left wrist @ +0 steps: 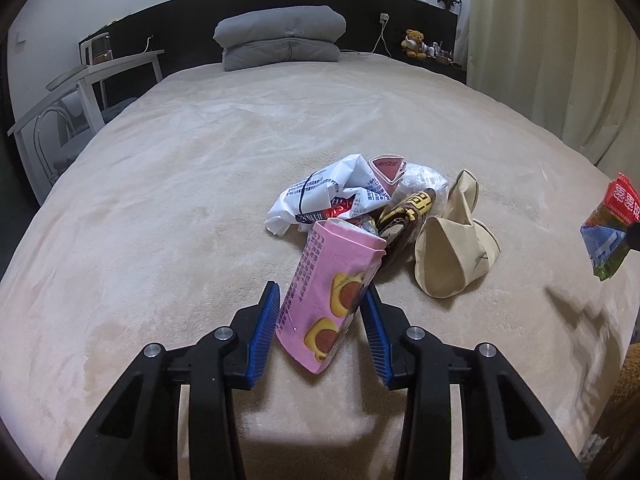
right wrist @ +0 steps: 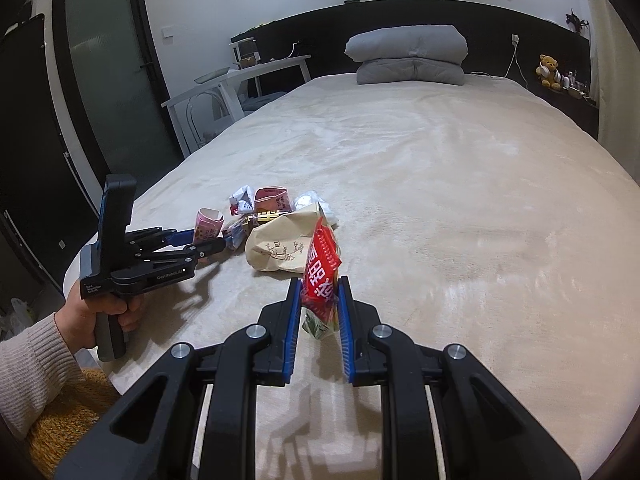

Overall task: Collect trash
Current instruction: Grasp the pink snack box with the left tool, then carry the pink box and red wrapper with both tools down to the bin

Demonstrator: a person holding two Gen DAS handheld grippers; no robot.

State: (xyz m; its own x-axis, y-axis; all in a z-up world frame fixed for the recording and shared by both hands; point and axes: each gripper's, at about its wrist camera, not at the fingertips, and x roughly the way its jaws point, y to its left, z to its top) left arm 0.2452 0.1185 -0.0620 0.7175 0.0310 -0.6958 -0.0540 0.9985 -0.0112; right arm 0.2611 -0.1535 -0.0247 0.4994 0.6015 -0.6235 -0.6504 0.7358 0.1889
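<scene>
Dim, warm indoor light falls from overhead, casting soft grey shadows on the beige plush bedspread (left wrist: 200,168). Both fisheye views bend strongly and darken at the corners; focus stays fairly sharp, slightly grainy.

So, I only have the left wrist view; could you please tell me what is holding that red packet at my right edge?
Observer: The right tongs are shut on the red packet, lifted clear of the bed.
Operator: Thank you. Does the tan paper bag carry any print?
Observer: Yes, the paper bag shows a plant drawing on the side facing the right wrist camera.
Operator: And what stands left of the bed?
Observer: A dark door with a frosted glass panel.
</scene>
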